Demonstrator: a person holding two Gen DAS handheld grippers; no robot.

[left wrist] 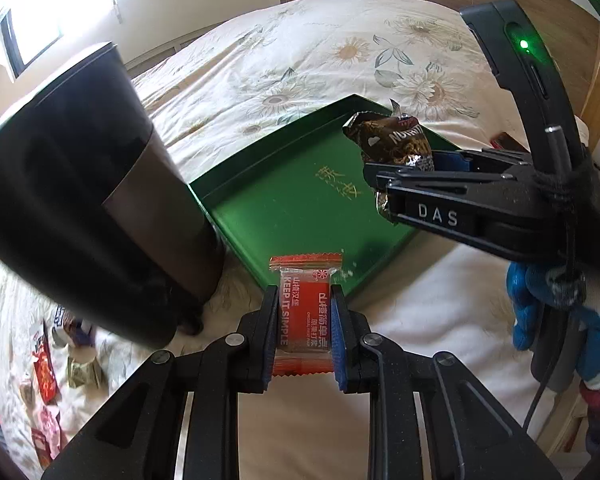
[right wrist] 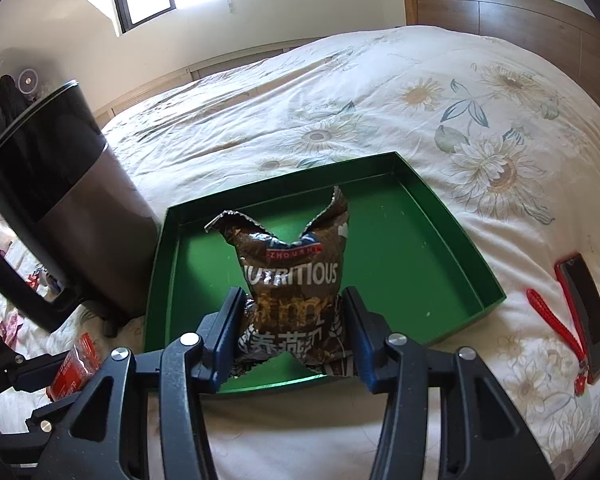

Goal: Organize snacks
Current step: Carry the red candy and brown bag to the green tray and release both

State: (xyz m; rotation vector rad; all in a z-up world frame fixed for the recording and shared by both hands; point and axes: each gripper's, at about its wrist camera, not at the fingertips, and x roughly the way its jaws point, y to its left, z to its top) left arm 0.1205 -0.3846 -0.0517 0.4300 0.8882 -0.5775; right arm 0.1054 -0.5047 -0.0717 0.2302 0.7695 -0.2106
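Two snacks are pinched in jaws above the bed, a red packet [left wrist: 305,316] in the left gripper [left wrist: 305,320] and a brown bag [right wrist: 296,292] in the right gripper [right wrist: 296,332], while the green tray [right wrist: 452,240] holds nothing yet and more packets [left wrist: 44,368] wait.

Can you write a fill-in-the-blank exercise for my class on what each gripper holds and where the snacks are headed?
1. The left gripper is shut on a ____ snack packet.
2. The right gripper holds a brown packet whose top is torn ____.
3. The tray on the bed is coloured ____.
4. A phone in a red case lies to the ____ of the tray.

Missing words: red; open; green; right
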